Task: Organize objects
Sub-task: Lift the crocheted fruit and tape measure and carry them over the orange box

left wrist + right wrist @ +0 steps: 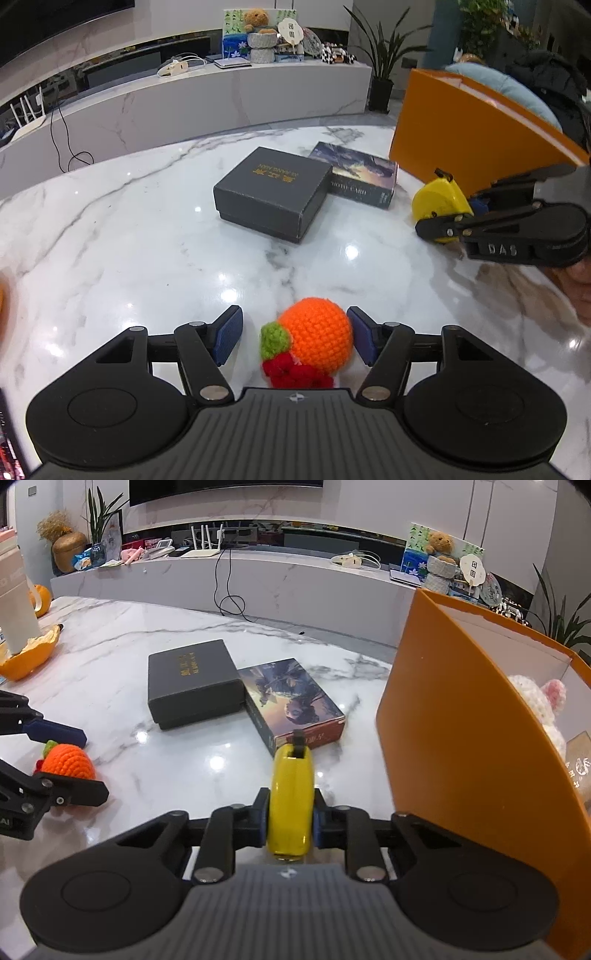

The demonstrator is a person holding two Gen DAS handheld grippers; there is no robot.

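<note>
Our left tongs [295, 336] stand apart around the crochet orange [314, 334] on the table [129, 240]. Our right tongs [290, 818] are clamped on the yellow tape measure [290, 801], just left of the orange box [461, 746].
</note>
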